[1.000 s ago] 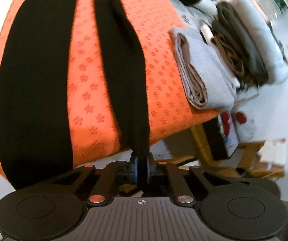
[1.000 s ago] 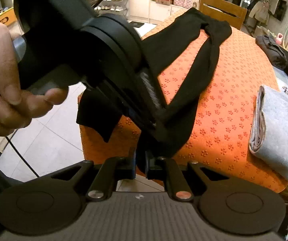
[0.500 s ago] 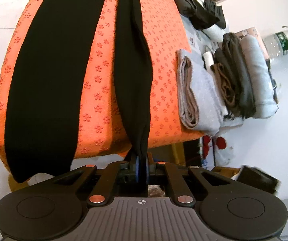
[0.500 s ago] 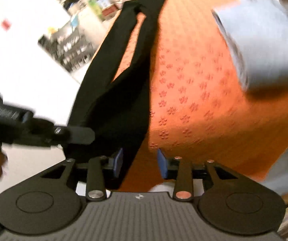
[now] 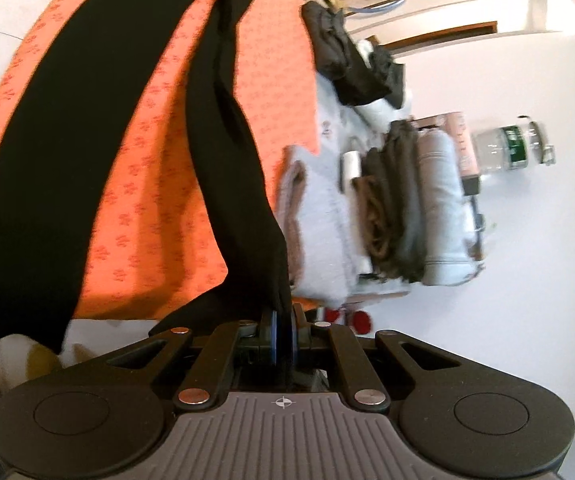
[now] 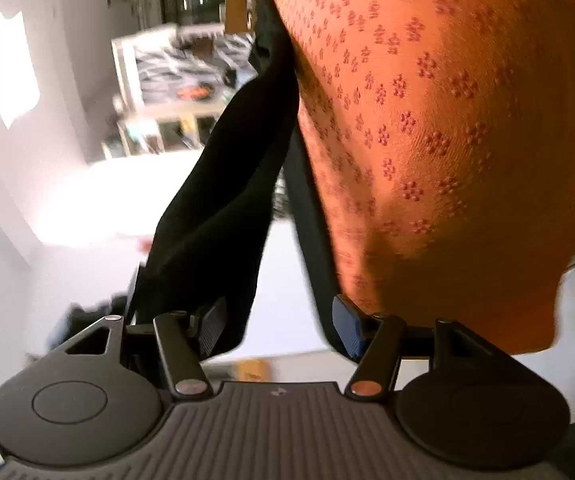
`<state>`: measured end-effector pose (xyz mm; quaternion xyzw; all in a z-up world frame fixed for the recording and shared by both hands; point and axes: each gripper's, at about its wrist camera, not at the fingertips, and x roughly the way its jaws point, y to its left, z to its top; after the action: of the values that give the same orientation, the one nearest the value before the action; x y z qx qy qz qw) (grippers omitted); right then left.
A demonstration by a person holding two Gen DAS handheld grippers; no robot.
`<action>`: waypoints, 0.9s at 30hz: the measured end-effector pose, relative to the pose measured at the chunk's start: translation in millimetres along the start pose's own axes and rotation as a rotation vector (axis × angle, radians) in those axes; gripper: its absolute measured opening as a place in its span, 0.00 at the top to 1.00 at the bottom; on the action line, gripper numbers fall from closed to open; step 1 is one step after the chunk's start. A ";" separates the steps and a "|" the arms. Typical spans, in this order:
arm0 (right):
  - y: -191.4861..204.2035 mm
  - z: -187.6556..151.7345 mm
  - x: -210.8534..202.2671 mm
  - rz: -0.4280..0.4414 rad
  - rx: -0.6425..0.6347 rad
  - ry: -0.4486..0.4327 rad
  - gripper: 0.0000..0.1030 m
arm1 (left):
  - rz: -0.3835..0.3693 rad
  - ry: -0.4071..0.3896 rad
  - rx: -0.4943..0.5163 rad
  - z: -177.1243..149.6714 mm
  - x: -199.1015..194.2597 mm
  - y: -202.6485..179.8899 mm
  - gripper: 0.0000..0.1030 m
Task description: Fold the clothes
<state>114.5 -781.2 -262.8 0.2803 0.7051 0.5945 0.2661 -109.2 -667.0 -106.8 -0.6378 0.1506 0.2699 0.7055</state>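
Observation:
A long black garment [image 5: 63,152] lies over the orange dotted mat [image 5: 159,168] in two long strips. My left gripper [image 5: 283,334] is shut on the end of the right strip [image 5: 239,184] at the mat's near edge. My right gripper [image 6: 279,322] is open and holds nothing; it sits at the mat's edge [image 6: 427,140], with the other black strip [image 6: 227,184] hanging just in front of its left finger [image 6: 211,324].
A folded grey garment [image 5: 319,220] lies right of the mat, then a pile of rolled dark and pale clothes [image 5: 411,204]. More dark clothes [image 5: 347,64] lie farther back. A plastic bottle [image 5: 507,148] is on the far right.
My right gripper let go of the black garment, opened wide and swung toward the mat's left edge. My left gripper stays shut on its strip and has moved it to the right.

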 end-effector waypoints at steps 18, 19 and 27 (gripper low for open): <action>-12.3 22.5 22.1 0.241 0.150 -0.142 0.42 | -0.093 -0.040 -0.068 -0.7 -6.1 -8.6 0.91; -12.9 22.6 26.5 0.237 0.154 -0.128 0.48 | -0.092 -0.043 -0.069 -0.8 -6.2 -8.8 0.91; 11.3 32.4 10.4 0.210 0.099 -0.115 0.94 | -0.081 -0.063 -0.078 -3.2 -12.4 -5.1 0.91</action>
<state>131.0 -750.0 -257.0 0.3988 0.6840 0.5665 0.2283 -115.9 -672.7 -96.2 -0.6617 0.0918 0.2668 0.6947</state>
